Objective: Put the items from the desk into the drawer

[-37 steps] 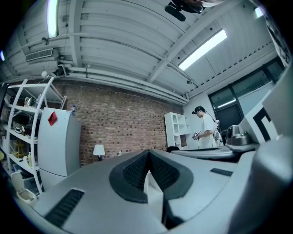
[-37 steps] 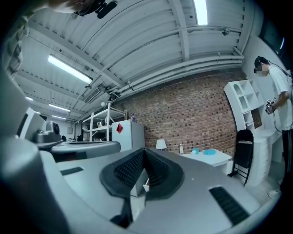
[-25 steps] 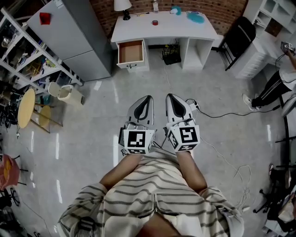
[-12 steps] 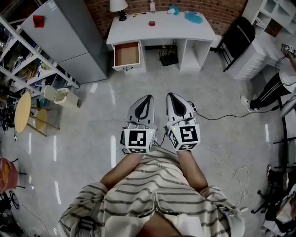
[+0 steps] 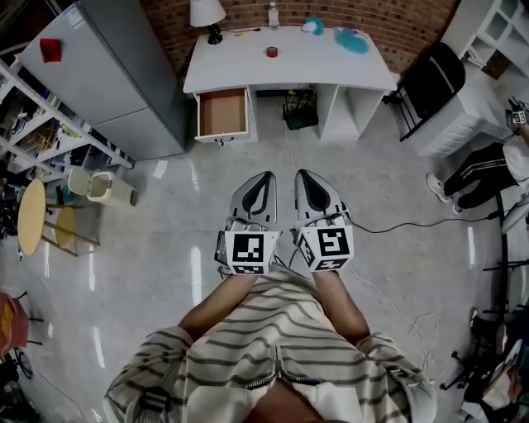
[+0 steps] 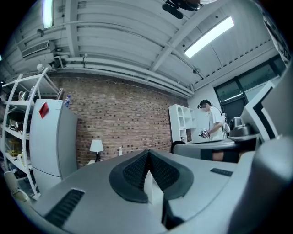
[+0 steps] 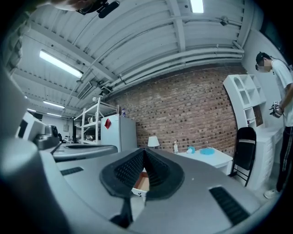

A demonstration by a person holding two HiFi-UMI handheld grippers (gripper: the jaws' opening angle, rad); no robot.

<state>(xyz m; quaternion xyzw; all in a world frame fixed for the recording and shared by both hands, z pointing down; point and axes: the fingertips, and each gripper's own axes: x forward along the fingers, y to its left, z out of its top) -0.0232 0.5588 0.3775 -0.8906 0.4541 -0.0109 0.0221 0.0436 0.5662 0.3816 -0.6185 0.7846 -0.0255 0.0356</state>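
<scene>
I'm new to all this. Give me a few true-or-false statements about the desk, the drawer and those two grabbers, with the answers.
1. The drawer of the desk stands open. True.
2. The drawer already holds several items. False: its inside looks bare.
3. A lamp stands on the desk. True.
4. The left gripper holds a bottle. False: its jaws are together with nothing between them.
5. The right gripper rests on the desk. False: it is held over the floor, well apart from the desk, shut and empty.
</scene>
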